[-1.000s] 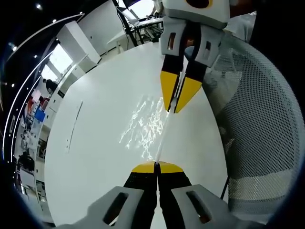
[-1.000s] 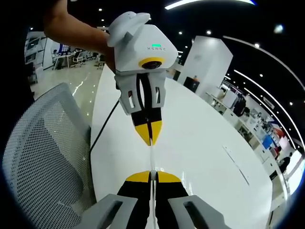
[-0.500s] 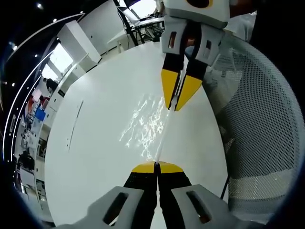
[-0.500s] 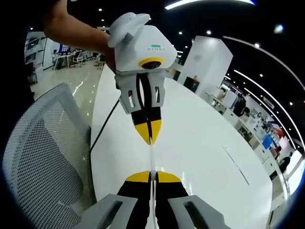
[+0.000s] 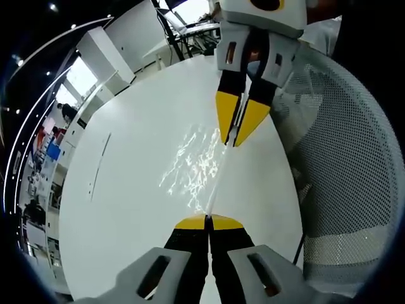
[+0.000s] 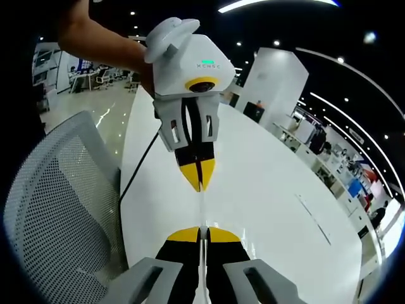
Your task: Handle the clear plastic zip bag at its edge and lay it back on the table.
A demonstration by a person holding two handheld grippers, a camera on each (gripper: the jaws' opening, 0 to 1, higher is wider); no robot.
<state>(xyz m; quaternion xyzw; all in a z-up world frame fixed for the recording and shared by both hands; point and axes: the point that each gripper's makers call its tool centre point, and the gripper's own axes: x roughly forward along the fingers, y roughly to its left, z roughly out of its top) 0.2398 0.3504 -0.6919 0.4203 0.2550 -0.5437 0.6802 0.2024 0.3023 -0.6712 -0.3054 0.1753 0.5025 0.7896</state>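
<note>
The clear plastic zip bag (image 5: 218,180) hangs taut and edge-on above the white table (image 5: 126,202), showing as a thin shiny line. My left gripper (image 5: 207,219) is shut on its near edge at the bottom of the left gripper view. My right gripper (image 5: 233,143) comes in from above, shut on the far edge. In the right gripper view the bag (image 6: 202,210) runs as a thin line from my right gripper (image 6: 201,232) up to my left gripper (image 6: 199,187). Glints from the bag (image 5: 190,164) fall on the tabletop.
A white mesh chair (image 5: 342,164) stands beside the table's edge; it is also the chair (image 6: 50,209) in the right gripper view. A black cable (image 6: 136,168) drops over the table's edge. A person's arm (image 6: 101,41) holds the left gripper. A thin slot (image 5: 98,168) marks the tabletop.
Almost nothing differs: the right gripper has crept slightly upward in the left gripper view, and the bag stays stretched between both shut grippers.
</note>
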